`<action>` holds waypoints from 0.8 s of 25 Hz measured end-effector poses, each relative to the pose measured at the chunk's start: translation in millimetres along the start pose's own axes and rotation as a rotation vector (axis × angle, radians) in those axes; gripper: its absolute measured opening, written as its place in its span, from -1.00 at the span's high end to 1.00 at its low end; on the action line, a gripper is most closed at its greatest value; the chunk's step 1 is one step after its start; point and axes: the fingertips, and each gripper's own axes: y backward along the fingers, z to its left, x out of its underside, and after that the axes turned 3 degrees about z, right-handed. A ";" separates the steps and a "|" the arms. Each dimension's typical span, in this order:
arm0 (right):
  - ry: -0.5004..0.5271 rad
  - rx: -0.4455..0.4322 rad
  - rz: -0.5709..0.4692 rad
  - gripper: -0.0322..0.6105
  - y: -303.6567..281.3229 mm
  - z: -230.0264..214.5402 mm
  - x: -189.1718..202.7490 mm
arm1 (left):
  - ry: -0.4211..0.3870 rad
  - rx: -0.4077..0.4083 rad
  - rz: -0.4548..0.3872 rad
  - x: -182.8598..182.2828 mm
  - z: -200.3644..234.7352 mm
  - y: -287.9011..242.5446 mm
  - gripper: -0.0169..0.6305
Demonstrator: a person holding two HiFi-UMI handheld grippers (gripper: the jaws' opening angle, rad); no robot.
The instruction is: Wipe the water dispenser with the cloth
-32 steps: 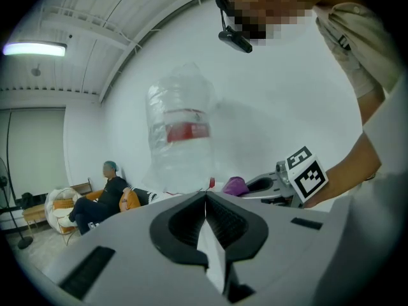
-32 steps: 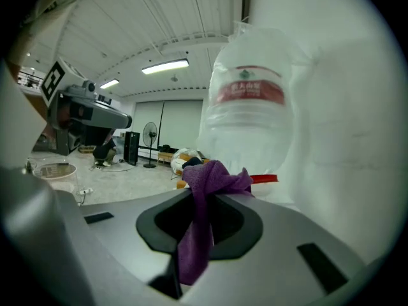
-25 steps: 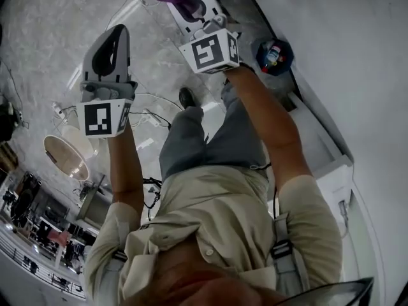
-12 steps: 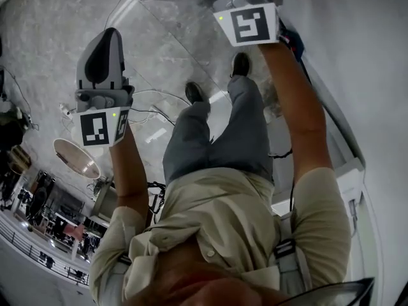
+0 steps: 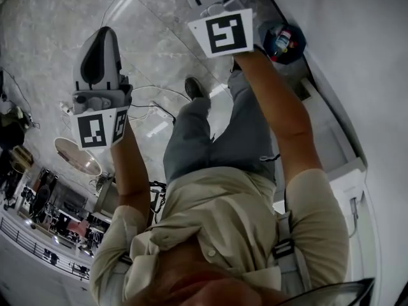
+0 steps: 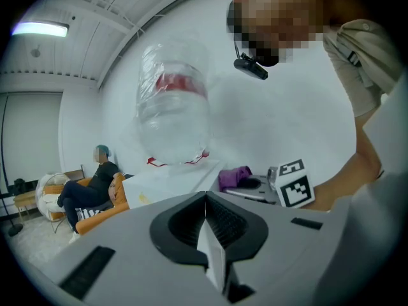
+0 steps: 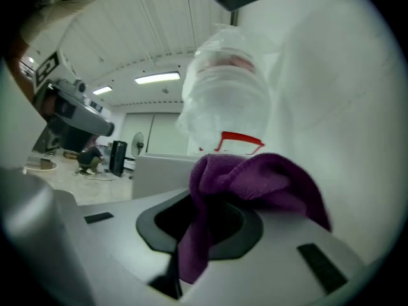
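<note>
Two grippers facing the water dispenser [image 7: 159, 174], its upturned bottle [image 7: 226, 101] blurred, left gripper [image 6: 205, 199] jaws pressed together on nothing, right gripper [image 7: 207, 225] clamped on the purple cloth [image 7: 255, 177], cloth-to-dispenser contact unclear, right gripper's tip cut off in the head view.

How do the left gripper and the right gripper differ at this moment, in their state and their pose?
The left gripper has its jaws together with nothing between them; the right gripper is shut on the purple cloth. In the head view the left gripper shows whole, while the right gripper runs past the top edge. Both point toward the water bottle.
</note>
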 end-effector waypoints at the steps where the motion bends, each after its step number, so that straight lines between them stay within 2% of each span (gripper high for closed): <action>1: 0.016 -0.055 -0.006 0.69 1.3 24.1 0.6 | 0.002 -0.001 -0.003 -0.2 -1.2 -0.5 0.90; 3: 0.074 -0.169 -0.012 0.69 2.4 71.6 3.8 | 0.006 -0.004 -0.004 1.2 -1.9 -1.5 0.90; 5: 0.113 -0.248 -0.009 0.69 1.4 103.3 9.1 | 0.009 -0.006 -0.002 4.7 -0.8 -2.1 0.90; 8: 0.120 -0.261 -0.014 0.69 -1.0 105.1 12.0 | 0.012 -0.004 0.001 8.4 0.7 -2.6 0.90; 12: 0.142 -0.171 -0.002 0.69 1.5 58.8 22.8 | 0.018 -0.003 0.006 12.3 -5.3 -0.7 0.90; 16: -0.025 0.048 0.060 0.69 -4.9 -36.4 49.2 | 0.026 -0.001 0.010 20.3 -6.8 -3.1 0.90; 18: -0.012 0.115 0.080 0.69 -10.6 -76.2 57.1 | 0.033 0.000 0.011 26.8 -6.0 -5.6 0.90; 20: 0.024 0.127 0.061 0.69 -12.2 -89.4 56.1 | 0.034 0.001 0.012 32.2 -8.6 -7.7 0.90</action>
